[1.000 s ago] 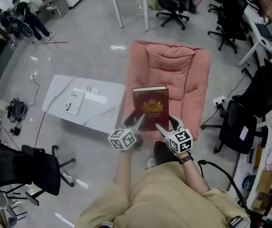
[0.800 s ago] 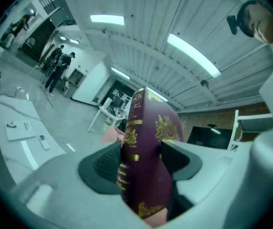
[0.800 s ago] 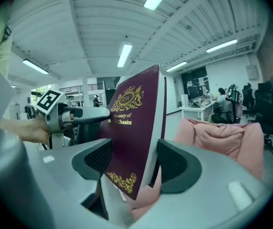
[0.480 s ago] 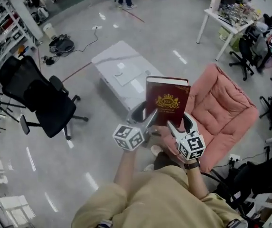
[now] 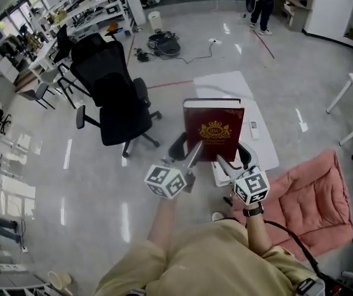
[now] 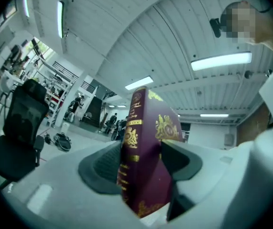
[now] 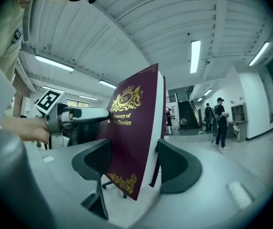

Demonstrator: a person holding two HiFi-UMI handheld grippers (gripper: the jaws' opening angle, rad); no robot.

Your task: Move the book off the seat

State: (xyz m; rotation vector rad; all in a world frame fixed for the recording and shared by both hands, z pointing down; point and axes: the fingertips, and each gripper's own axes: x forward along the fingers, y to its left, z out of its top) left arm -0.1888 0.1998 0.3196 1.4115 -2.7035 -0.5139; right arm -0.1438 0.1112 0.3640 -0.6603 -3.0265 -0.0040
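Book (image 5: pixel 214 128): in the air, upright, gold-crested cover facing us, spine on our left. It is clear of the seat (image 5: pixel 315 202), which lies well apart at lower right with nothing on its cushion.

Grip: two-handed, both on the bottom edge.
- Left gripper (image 5: pixel 185 152): jaws wide and clamped across the book's thickness at the spine corner. Its own view shows the spine standing between the pads.
- Right gripper (image 5: pixel 235 159): jaws likewise wide, closed over the cover and page block at the opposite lower corner.

We judge that one grip per corner stops a tall hardback from swinging or falling open. Holding low leaves the weight above the pads, so it could tip forward if either side slackens.

Surroundings: a white table (image 5: pixel 225 84) shows just behind the book in the head view, and a black chair (image 5: pixel 111 97) stands farther left on the floor.

Status: lift done, set-down not yet done. The table looks the likeliest landing place. Lowering calls for both grippers to keep level.
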